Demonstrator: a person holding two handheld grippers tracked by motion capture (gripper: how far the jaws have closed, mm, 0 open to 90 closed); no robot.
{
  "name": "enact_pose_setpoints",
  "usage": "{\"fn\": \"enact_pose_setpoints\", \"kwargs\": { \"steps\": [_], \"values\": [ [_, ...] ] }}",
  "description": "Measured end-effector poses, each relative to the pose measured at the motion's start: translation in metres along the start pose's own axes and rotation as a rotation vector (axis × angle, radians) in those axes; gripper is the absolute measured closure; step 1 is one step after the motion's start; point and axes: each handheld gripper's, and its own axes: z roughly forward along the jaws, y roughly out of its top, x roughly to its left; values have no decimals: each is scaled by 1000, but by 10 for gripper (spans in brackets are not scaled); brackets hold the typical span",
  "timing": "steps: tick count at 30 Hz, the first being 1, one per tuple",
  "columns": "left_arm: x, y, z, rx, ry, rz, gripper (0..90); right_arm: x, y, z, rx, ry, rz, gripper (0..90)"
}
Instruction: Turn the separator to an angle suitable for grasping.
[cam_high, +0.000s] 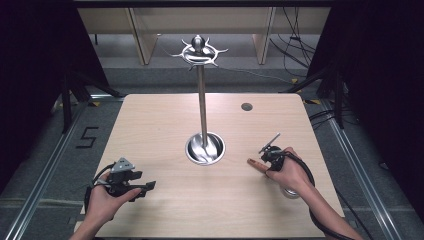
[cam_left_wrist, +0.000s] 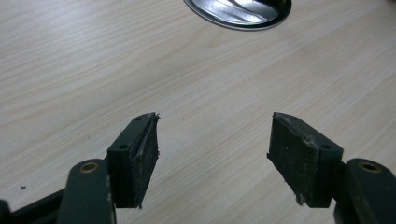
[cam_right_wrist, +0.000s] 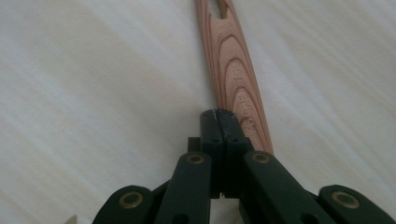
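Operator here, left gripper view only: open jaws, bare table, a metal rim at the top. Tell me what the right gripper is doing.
Observer: The right gripper has its jaws shut, low over a wooden handle that lies on the table.
Operator: Say what that metal rim belongs to.
Observer: It is the round base of a tall metal stand with hooks on top, mid-table.

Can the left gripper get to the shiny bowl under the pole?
Probably yes. The left gripper is open with nothing between its fingers, and only bare table lies between it and the shiny bowl. The pole stands farther back.
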Motion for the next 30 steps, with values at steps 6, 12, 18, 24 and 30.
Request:
{"fn": "enact_pose_setpoints", "kwargs": {
  "steps": [6, 12, 18, 24, 30],
  "values": [
    [2, 0, -1, 23, -3, 22, 322, -17, 1, 0, -10, -31, 61, 900],
    [1, 0, 0, 7, 2, 18, 322, -29, -1, 0, -14, -41, 124, 900],
    [1, 0, 0, 12, 5, 22, 322, -37, -4, -7, -52, -11, 176, 900],
    [0, 1, 4, 3, 3, 1, 322, -42, -5, -18, -126, -28, 201, 843],
    [-1, 1, 6, 12, 4, 8, 322, -48, -10, -28, -142, -30, 187, 660]
  ]
}}
